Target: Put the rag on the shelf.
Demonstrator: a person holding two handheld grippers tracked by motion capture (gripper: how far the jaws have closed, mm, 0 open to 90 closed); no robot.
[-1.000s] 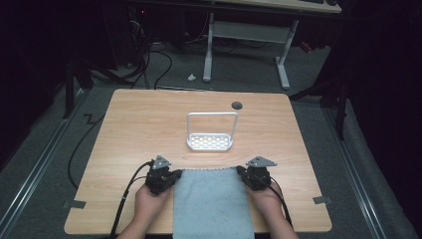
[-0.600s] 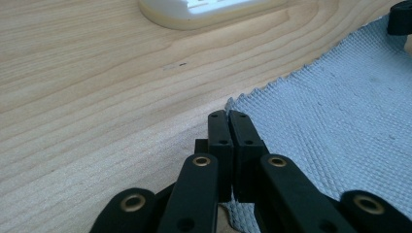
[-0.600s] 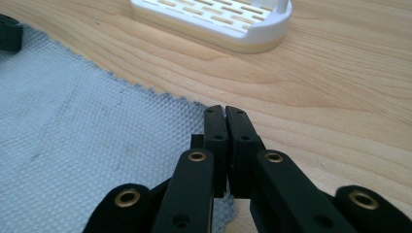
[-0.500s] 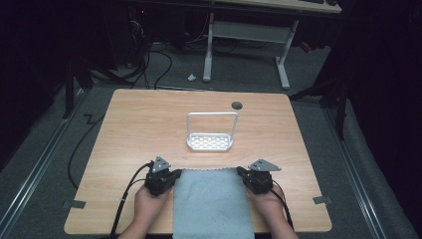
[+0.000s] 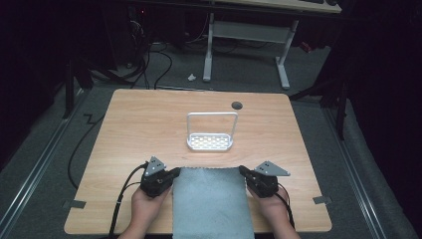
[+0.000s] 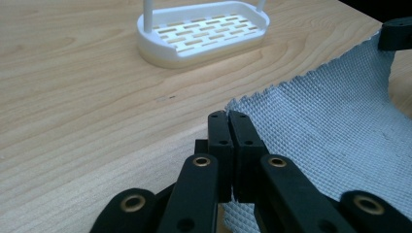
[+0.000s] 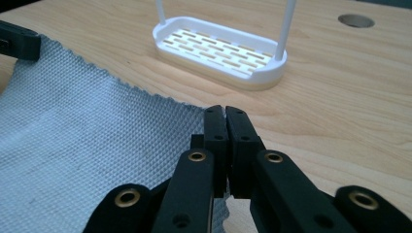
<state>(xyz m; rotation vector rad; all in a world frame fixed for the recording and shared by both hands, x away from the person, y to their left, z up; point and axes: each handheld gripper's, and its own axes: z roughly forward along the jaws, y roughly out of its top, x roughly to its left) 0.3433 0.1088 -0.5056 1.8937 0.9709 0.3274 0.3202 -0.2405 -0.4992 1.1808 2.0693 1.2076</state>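
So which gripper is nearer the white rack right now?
Left, but only slightly. The left gripper sits below-left of the white rack; the right gripper sits below-right. Each is shut on a far corner of the grey cloth.

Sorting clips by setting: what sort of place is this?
Probably a lab or workshop: a bare wooden table in a dark room, cables on the floor, and another desk frame behind.

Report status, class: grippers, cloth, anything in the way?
Left gripper and right gripper shut on far corners of grey cloth. White rack beyond cloth, apart.
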